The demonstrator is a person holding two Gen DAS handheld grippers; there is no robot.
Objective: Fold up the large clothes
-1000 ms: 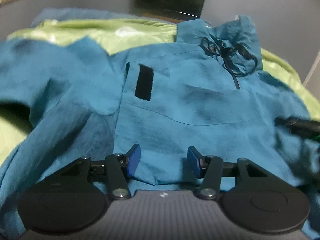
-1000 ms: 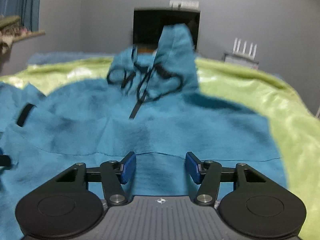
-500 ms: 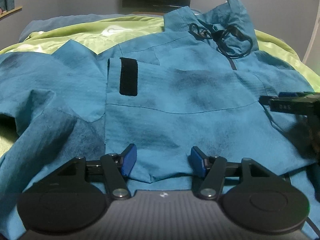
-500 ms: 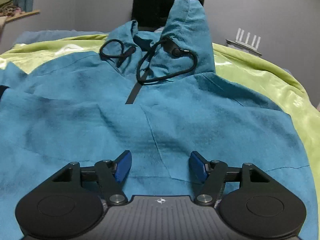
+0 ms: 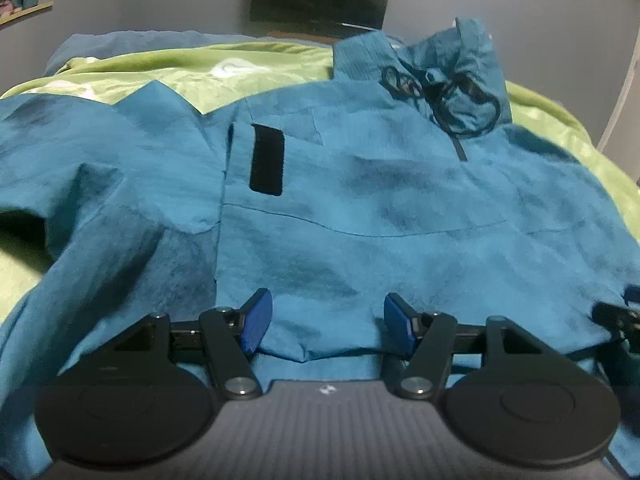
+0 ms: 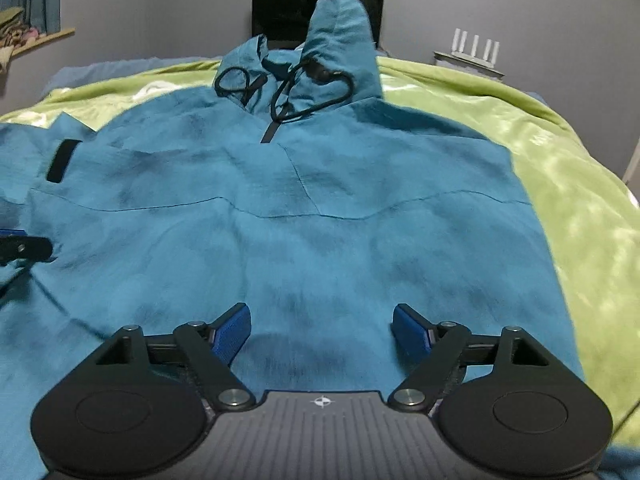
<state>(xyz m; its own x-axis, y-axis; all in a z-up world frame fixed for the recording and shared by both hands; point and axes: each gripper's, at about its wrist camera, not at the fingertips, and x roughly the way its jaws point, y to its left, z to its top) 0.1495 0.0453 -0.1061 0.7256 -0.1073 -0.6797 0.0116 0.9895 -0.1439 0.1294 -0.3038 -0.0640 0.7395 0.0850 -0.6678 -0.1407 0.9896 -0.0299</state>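
Note:
A large teal hooded jacket [image 5: 360, 208] lies front-up on the bed, hood [image 5: 448, 68] at the far end with black drawcords. It fills the right wrist view [image 6: 320, 208] too, hood [image 6: 340, 40] propped up. A sleeve [image 5: 100, 168] spreads to the left; a black strip [image 5: 267, 160] marks the chest pocket. My left gripper [image 5: 328, 322] is open, empty, just above the hem. My right gripper [image 6: 322, 330] is open, empty, over the lower body. Each gripper shows at the other view's edge: the right gripper in the left wrist view [image 5: 620, 316], the left gripper in the right wrist view [image 6: 20, 246].
A green blanket [image 6: 560, 168] covers the bed under the jacket. A dark screen [image 6: 288, 4] stands against the grey wall beyond the hood. A white router [image 6: 476, 50] sits at the back right. A shelf [image 6: 36, 38] hangs at the far left.
Both grippers have drawn back a little toward the hem; the right jaws have opened wider. The jacket lies flatter, and the right gripper has slid toward the left view's edge.

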